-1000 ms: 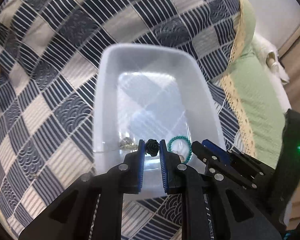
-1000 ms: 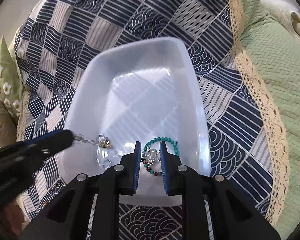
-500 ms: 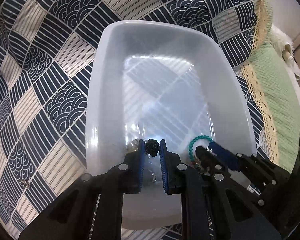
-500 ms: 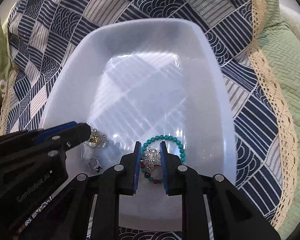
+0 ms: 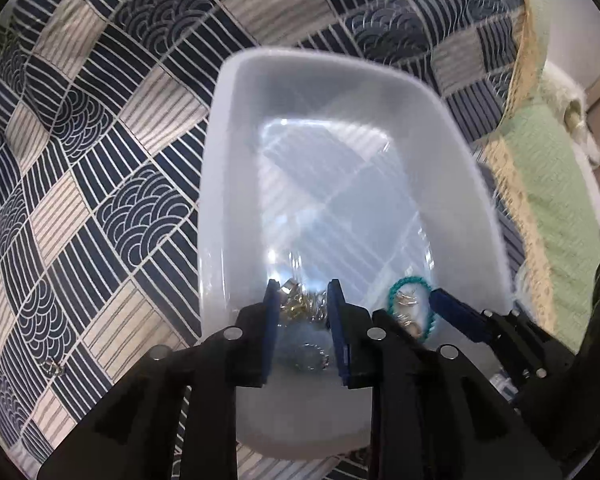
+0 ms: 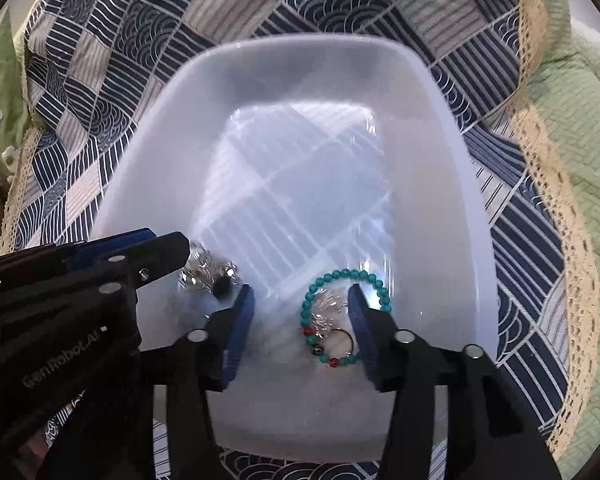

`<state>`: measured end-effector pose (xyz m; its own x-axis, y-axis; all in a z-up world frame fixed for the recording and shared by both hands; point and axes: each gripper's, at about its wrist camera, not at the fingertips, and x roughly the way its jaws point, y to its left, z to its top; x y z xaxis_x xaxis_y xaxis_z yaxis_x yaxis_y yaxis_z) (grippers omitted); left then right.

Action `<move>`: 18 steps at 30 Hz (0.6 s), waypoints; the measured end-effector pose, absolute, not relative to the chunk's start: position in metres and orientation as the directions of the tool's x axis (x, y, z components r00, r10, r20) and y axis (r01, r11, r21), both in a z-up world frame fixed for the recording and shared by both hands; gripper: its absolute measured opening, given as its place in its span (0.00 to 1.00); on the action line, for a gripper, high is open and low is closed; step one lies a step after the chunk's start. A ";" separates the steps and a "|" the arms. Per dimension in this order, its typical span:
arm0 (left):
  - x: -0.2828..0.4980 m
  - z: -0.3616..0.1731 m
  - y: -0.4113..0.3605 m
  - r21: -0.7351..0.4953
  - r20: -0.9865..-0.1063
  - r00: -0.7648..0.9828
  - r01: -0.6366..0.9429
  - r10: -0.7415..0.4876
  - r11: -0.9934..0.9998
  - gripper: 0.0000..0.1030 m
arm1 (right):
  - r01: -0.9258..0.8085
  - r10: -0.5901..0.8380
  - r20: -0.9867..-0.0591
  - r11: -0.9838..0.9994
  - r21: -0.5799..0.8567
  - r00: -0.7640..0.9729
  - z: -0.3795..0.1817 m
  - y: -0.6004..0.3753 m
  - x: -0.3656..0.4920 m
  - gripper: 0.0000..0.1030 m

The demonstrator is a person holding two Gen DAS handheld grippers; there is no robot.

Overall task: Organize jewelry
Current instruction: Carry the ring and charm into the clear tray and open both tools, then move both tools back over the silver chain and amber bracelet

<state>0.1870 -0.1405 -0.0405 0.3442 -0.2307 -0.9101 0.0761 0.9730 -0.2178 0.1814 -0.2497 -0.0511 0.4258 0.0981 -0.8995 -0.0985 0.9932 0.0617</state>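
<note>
Both grippers dip into the white bin (image 6: 440, 128), which sits on a navy patchwork quilt (image 5: 100, 168). The right gripper (image 6: 300, 300) has just been opening — its fingers now stand wide, gripping nothing, with the teal bracelet (image 6: 340, 276) and a ring (image 6: 342, 340) lying on the bin floor between them. At 9 o'clock of the bracelet, the left gripper (image 5: 302, 292) has just parted slightly, open over a gold-silver tangle (image 5: 300, 306); a black bead (image 6: 222, 286) lies just beside it.

Blurred trinkets (image 5: 304, 308) between claw fingers (image 5: 271, 312)
</note>
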 end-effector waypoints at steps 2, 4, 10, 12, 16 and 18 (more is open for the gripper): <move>0.182 -0.026 -0.135 -0.241 -0.895 0.370 0.069 -0.249 0.968 0.23 | -0.087 0.106 -0.886 0.993 0.074 0.451 -0.038 -0.252 0.178 0.51; 0.176 -0.008 -0.129 -0.255 -0.876 0.405 0.071 -0.262 0.964 0.25 | -0.080 0.129 -0.872 0.991 0.104 0.473 -0.025 -0.255 0.173 0.51; 0.150 0.039 -0.097 -0.250 -0.834 0.493 0.066 -0.249 0.966 0.48 | -0.088 0.149 -0.814 0.989 0.121 0.562 0.019 -0.252 0.147 0.64; 0.141 0.048 -0.086 -0.232 -0.832 0.504 0.062 -0.231 0.971 0.55 | -0.104 0.164 -0.806 0.986 0.127 0.569 0.026 -0.246 0.138 0.66; 0.125 0.058 -0.044 -0.185 -0.840 0.515 0.019 -0.168 0.983 0.65 | -0.147 0.203 -0.802 0.978 0.145 0.562 0.031 -0.228 0.122 0.72; 0.118 0.058 -0.020 -0.172 -0.846 0.514 -0.016 -0.140 0.985 0.67 | -0.165 0.222 -0.800 0.974 0.155 0.558 0.032 -0.216 0.113 0.78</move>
<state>0.1179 -0.0199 0.0578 0.5143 -0.1396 -0.8462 -0.0159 0.9849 -0.1722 0.1125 -0.2156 0.0320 0.5575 0.2216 -0.8000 -0.1654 0.9740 0.1546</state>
